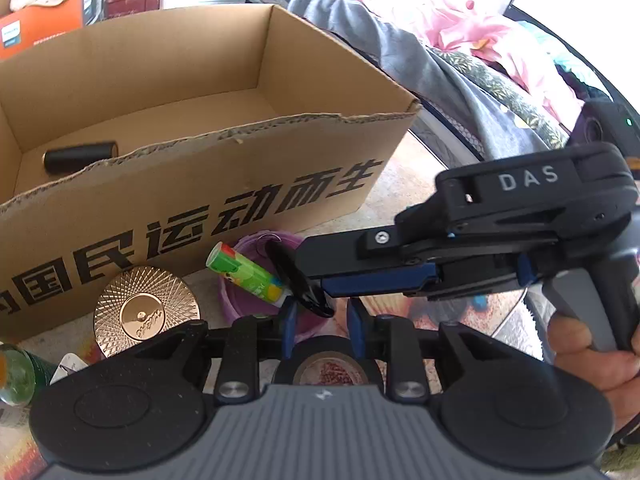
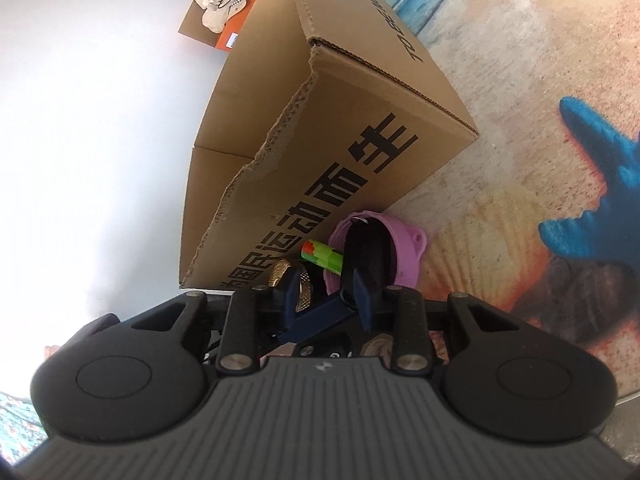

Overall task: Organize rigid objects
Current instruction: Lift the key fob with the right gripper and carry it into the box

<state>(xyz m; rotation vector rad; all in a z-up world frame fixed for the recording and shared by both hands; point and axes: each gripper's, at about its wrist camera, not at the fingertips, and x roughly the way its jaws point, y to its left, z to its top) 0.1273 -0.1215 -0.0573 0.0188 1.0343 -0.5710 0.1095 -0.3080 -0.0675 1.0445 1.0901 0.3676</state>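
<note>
An open cardboard box with black Chinese print stands on the mat, with a black cylinder lying inside. In front of it lie a gold round lid, a green tube and a purple bowl. My right gripper reaches in from the right, and whether it grips the flat black object at its tips is unclear; that object shows in the right wrist view over the purple bowl. My left gripper is open above a black tape roll.
A green glass bottle lies at the left edge. Piled clothes and bedding are behind the box on the right. An orange box with a cap sits behind. The beach-print mat extends to the right.
</note>
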